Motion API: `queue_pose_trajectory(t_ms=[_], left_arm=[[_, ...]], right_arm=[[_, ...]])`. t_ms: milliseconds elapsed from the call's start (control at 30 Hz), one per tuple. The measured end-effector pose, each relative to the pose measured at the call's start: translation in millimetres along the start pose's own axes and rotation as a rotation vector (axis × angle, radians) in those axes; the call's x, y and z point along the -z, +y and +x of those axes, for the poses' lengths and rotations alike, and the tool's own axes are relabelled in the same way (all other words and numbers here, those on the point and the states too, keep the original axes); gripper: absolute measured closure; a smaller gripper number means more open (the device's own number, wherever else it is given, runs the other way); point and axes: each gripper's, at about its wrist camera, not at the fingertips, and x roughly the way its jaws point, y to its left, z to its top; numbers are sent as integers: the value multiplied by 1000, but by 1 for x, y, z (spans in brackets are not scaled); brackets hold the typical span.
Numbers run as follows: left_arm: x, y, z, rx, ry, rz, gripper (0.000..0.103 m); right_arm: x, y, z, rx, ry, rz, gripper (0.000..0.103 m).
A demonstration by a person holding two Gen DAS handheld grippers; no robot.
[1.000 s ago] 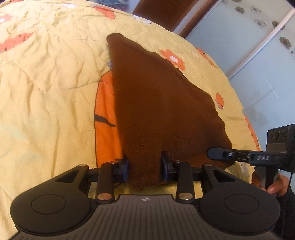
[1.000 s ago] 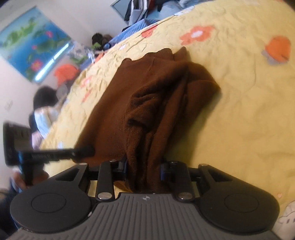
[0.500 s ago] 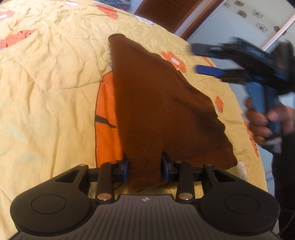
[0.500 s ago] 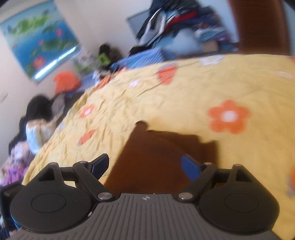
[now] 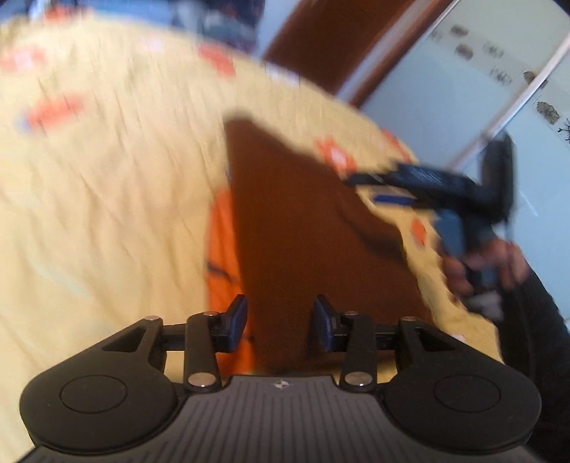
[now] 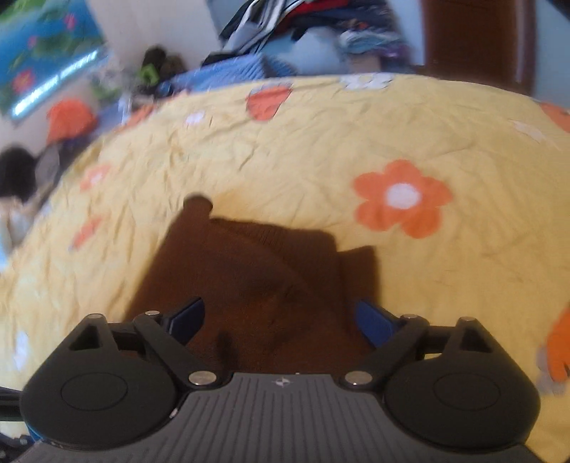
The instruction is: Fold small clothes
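Note:
A brown knitted garment (image 5: 302,231) lies flat on the yellow flowered bedspread (image 5: 107,196); the left wrist view is blurred. My left gripper (image 5: 279,322) is open, its blue pads a little apart on either side of the garment's near edge, not pinching it. The right gripper (image 5: 377,188) shows there at the right, held in a hand above the garment's far edge. In the right wrist view the garment (image 6: 256,277) lies folded below my right gripper (image 6: 281,318), which is wide open and empty.
The bedspread (image 6: 320,149) carries orange flower prints (image 6: 402,197). A pile of clothes (image 6: 302,32) lies beyond the bed. A brown door (image 5: 320,46) and a pale wardrobe (image 5: 463,89) stand behind. A person sits at far left (image 6: 17,185).
My left gripper has let go of the garment's edge and pulled back slightly. My right gripper, which released its bunched part earlier, stays open and has dropped lower over the garment.

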Motion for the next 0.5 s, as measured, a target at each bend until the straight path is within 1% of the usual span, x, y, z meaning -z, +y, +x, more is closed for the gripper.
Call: queue_pose_trajectory(t_ms=[33,67,100,133,200,267,333,367,433,500], left_arm=[[-1,-3,-8,-44,-39,30,44],[0,-9,-15,-101,-84,65,27],[2,-15,-20,-146,-121,98,21],[5,-21,-22,-177,-147,129,21],[14,-34,-20,-207,-161,167,21],[22,-41,-12,-206,-156,180,21],[28,-47,-3,-227,-130,184,21],[32,-51,-1,-238,-132,195,21],[42,-60,0,-282,-159,232,21],[54,-68,0,-313,-184,270,21]], right_arm=[[5,-3,-13,-31,-38,24,9],[13,-5,-30,-61,-77,54,6],[24,-6,-46,-83,-111,77,4],[38,-4,-61,-93,-142,82,0],[69,4,-82,-78,-183,75,0],[98,11,-92,-46,-161,70,0],[126,16,-95,-8,-122,78,0],[138,18,-95,17,-99,78,0],[159,25,-91,66,-66,75,0],[176,28,-88,96,-37,71,0]])
